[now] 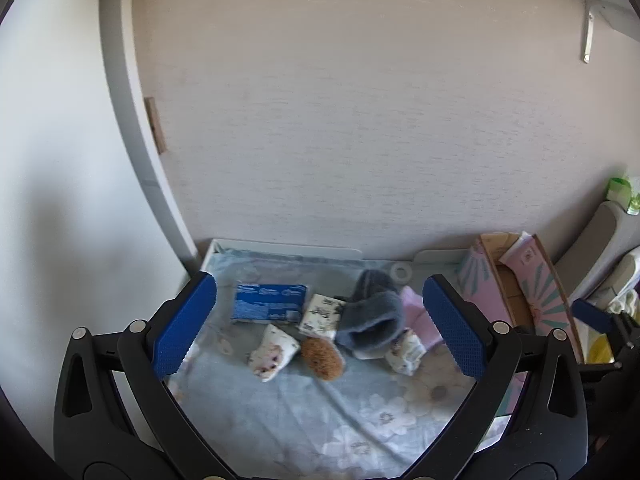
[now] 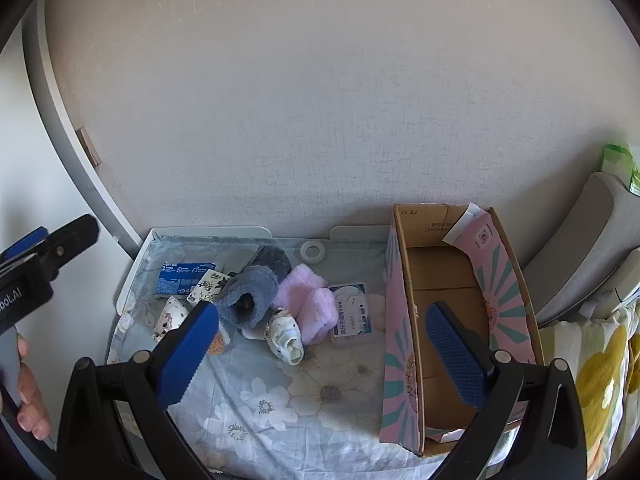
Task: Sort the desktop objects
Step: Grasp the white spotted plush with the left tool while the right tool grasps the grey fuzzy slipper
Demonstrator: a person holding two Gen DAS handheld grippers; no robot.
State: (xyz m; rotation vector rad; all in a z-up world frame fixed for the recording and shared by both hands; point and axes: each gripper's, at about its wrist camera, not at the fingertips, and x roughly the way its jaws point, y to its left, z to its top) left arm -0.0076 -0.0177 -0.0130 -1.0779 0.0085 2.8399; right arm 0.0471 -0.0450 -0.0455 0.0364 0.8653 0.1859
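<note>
Floral blue cloth (image 2: 280, 400) covers the desk, its near half bare; grey fluffy slipper (image 2: 252, 292) and pink fluffy cloth (image 2: 308, 300) crowd the far edge; open pink cardboard box (image 2: 400, 320) lines the right edge; left gripper (image 1: 320, 328) and right gripper (image 2: 320, 344) hover with jaws spread wide, pinching nothing.

Clutter on the floral cloth, box beside it

A blue packet (image 2: 182, 278), grey slipper (image 2: 254, 294), pink towel (image 2: 310, 302), white case (image 2: 353, 314), tape roll (image 2: 313, 251) and 2 patterned rolled socks (image 2: 285, 336) lie clustered; the open cardboard box (image 2: 444, 280) stands empty to their right.
</note>
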